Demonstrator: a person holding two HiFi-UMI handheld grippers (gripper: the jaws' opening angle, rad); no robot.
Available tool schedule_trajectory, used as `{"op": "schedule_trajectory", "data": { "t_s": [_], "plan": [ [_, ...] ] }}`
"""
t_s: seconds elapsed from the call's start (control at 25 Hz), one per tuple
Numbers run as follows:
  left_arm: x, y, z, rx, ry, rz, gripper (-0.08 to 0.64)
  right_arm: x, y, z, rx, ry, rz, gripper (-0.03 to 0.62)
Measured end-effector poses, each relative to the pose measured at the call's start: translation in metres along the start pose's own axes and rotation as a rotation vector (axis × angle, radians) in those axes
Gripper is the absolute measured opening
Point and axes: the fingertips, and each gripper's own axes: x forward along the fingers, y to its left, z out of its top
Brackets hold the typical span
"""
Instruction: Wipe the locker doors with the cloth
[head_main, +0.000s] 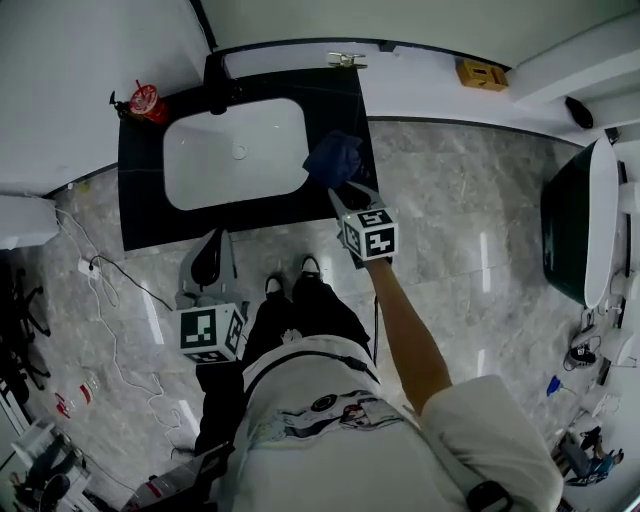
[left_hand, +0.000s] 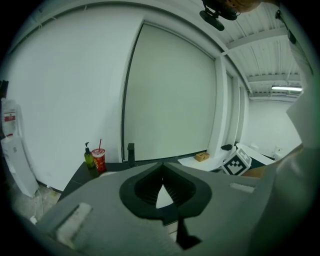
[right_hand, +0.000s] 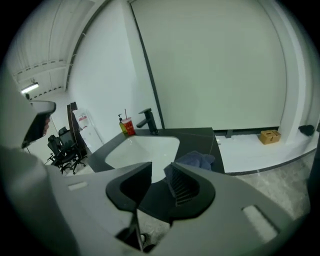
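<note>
Looked down past white shirt (head_main: 330, 420), bottom centre. Held left gripper (left_hand: 161, 167) at lower left, jaws pinched together, nothing between. Spotted red cup (head_main: 147, 102) upper left on black counter (head_main: 140, 200), white sink (head_main: 235, 150) beside it. Found blue cloth (head_main: 333, 158) bunched on counter at sink's right edge. Had right gripper (right_hand: 157, 166) right of centre, jaws spread wide, empty, cloth just beyond tips.

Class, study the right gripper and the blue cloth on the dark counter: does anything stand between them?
Nothing visible does. The cloth lies bunched on the counter, right of the sink, just beyond the right gripper. Its jaws stand apart and empty, with only bare counter before the cloth.
</note>
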Motion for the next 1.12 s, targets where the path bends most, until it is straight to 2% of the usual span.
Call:
{"op": "schedule_trajectory", "data": {
  "t_s": [0.2, 0.48, 0.72, 0.8, 1.0, 1.12],
  "plan": [
    [0.028, -0.002, -0.026, -0.02, 0.071, 0.023, 0.0, 0.043, -0.048, -0.005, -0.002, 0.076, -0.032, 0.132],
    [0.071, -0.009, -0.046, -0.031, 0.125, -0.002, 0.002, 0.09, -0.076, -0.011, -0.008, 0.154, -0.055, 0.149],
    [0.086, -0.009, -0.051, -0.027, 0.161, -0.002, 0.002, 0.125, -0.09, -0.023, 0.012, 0.257, -0.076, 0.253],
    [0.087, -0.008, -0.053, -0.024, 0.175, 0.003, 0.002, 0.132, -0.096, -0.028, -0.003, 0.298, -0.11, 0.265],
    [0.085, -0.006, -0.057, -0.017, 0.193, 0.014, 0.002, 0.142, -0.095, -0.032, -0.083, 0.328, -0.166, 0.213],
    [0.085, -0.008, -0.057, -0.008, 0.195, 0.016, 0.002, 0.145, -0.083, -0.038, -0.163, 0.344, -0.148, 0.11]
  ]
}}
